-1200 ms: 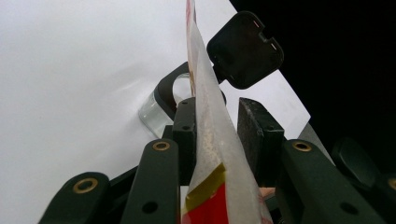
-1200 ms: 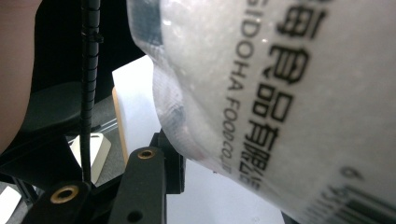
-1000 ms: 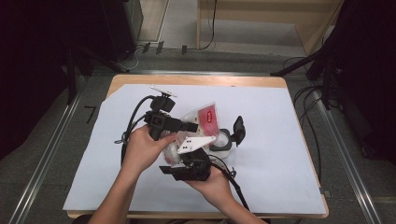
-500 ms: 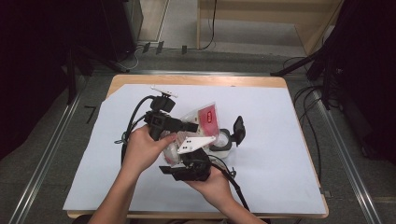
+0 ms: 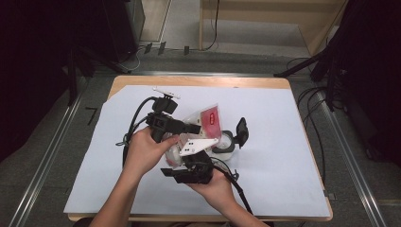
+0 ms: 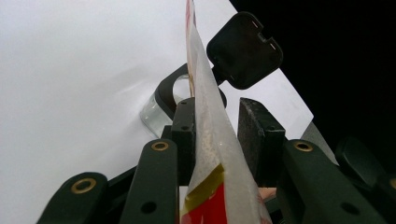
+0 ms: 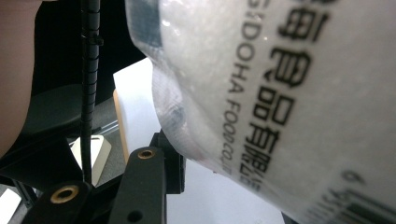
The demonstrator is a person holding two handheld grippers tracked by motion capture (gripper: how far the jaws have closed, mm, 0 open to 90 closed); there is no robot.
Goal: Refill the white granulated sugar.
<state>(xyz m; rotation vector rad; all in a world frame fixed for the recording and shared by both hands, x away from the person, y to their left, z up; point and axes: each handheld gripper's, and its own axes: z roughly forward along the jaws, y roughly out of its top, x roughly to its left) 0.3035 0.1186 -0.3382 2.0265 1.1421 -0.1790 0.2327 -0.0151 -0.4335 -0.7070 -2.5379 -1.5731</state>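
Both claws clamped on one clear plastic bag (image 5: 208,124) with a red label, held above the middle of the white-covered surface (image 5: 293,156). Left claw (image 5: 193,128) pinching the bag's thin edge, jaws partly closed. Right claw (image 5: 191,161) gripping the bag's printed bulk from below. Just beside the bag: a clear container (image 5: 226,143) with open black lid (image 5: 241,132).

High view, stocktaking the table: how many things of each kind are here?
Claws: 2, left claw, right claw
Food bags: 1
Clear containers with black flip lid: 1
White table sheets: 1
Total: 5
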